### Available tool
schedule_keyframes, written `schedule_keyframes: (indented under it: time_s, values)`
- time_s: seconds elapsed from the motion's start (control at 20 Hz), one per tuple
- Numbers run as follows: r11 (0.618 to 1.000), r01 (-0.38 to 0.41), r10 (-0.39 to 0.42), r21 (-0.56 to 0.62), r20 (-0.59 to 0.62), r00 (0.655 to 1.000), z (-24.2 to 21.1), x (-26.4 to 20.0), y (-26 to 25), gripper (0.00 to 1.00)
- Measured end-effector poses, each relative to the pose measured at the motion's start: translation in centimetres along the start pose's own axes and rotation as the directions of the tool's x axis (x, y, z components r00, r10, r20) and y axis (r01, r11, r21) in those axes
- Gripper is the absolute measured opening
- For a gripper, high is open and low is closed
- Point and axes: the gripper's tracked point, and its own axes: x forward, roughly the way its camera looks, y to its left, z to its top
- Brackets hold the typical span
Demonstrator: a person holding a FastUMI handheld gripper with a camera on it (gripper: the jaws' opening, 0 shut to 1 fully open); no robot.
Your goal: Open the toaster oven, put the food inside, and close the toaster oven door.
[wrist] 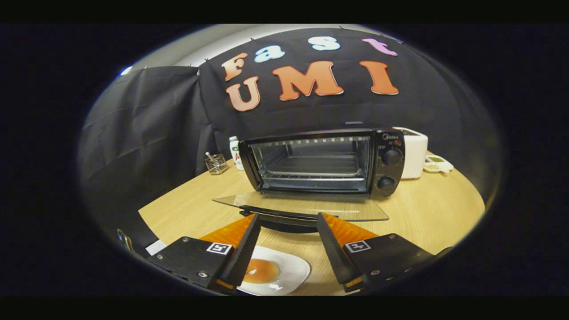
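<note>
Gripper view: the tongs (284,226) stand apart with nothing in them, above a fried egg (262,271) on a white plate (293,269) near the bench's (422,209) front edge. The toaster oven (320,162) sits toward the back edge, its glass door (302,206) dropped flat. The egg looks light, maybe soft and slippery; taking the stiff plate by its rim seems safer.

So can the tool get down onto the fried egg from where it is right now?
Probably yes. The tool is open, and the fried egg lies on the table between its fingers with nothing over it. The oven door lies open just beyond the fingertips, not across the way down.
</note>
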Motion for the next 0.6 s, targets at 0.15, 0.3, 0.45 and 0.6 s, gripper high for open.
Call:
schedule_keyframes:
  time_s: [0.15, 0.3, 0.45, 0.6]
  values:
    - [0.998, -0.024, 0.029, 0.052, -0.096, 0.995, -3.4, -0.1, 0.3, 0.77]
    - [0.999, -0.017, 0.02, 0.032, -0.085, 0.996, -3.4, 0.3, 0.5, 0.74]
    - [1.0, -0.007, 0.007, 0.0, -0.072, 0.997, -3.3, 0.0, 0.0, 0.74]
    - [1.0, -0.028, 0.028, -0.009, -0.017, 0.999, -2.2, -1.1, 0.4, 0.74]
